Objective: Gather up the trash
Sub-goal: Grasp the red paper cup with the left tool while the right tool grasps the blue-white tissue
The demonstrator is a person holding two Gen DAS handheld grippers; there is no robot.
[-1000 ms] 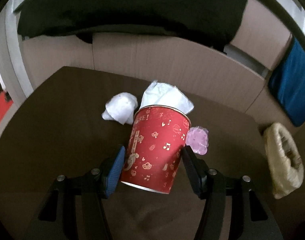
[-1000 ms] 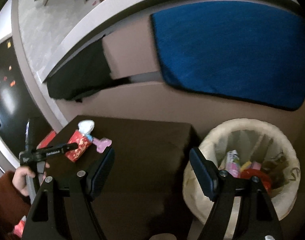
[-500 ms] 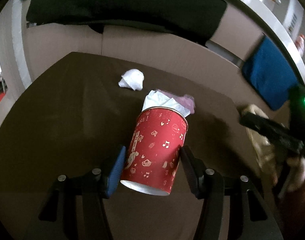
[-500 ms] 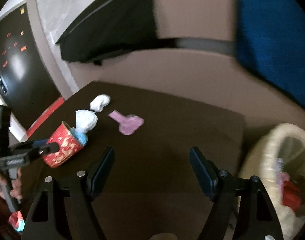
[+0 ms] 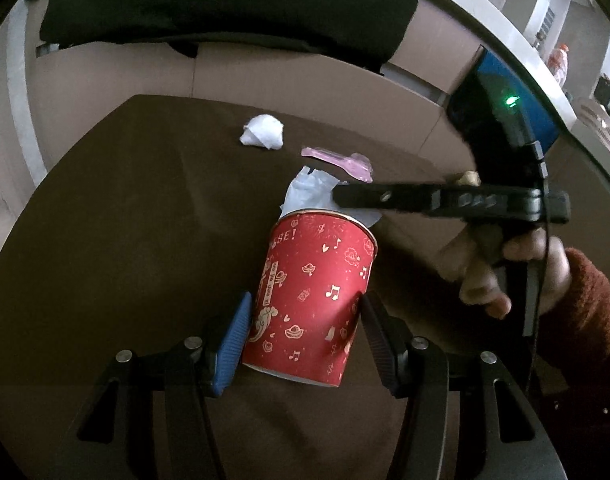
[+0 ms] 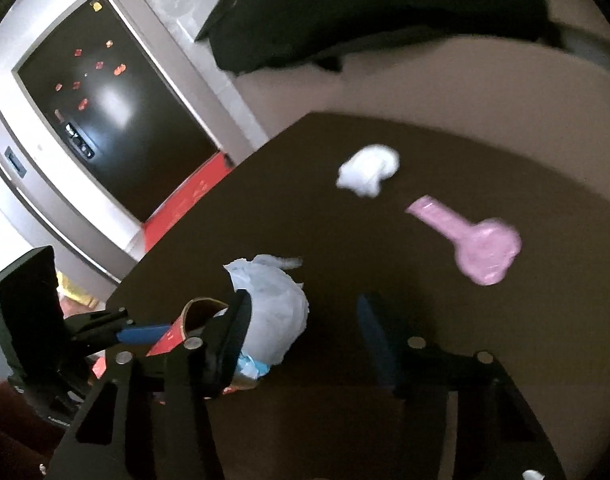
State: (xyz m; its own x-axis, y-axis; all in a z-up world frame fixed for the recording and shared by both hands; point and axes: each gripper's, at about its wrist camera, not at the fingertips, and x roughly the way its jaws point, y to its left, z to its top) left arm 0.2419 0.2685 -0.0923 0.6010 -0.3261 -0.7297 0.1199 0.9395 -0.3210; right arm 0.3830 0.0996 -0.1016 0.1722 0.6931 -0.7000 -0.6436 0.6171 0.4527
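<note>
Clamped in the left gripper [image 5: 303, 338], red paper cup [image 5: 313, 296] tilted above the dark table [image 5: 105, 240]; newly arrived over its stuffed tissue [image 6: 273, 320], right gripper [image 6: 305, 332] closing, unpinched yet, likely extraction; beyond, white wad [image 5: 263, 131] and pink wrapper [image 5: 341, 160] uncollected.

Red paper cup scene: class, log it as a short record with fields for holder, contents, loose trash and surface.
Holder: left gripper, jaws clamped on red paper cup
Contents: crumpled tissue sticking out the top
Right gripper: jaws closing, tissue between them
Loose trash: white tissue wad, pink wrapper
Surface: dark brown table
</note>
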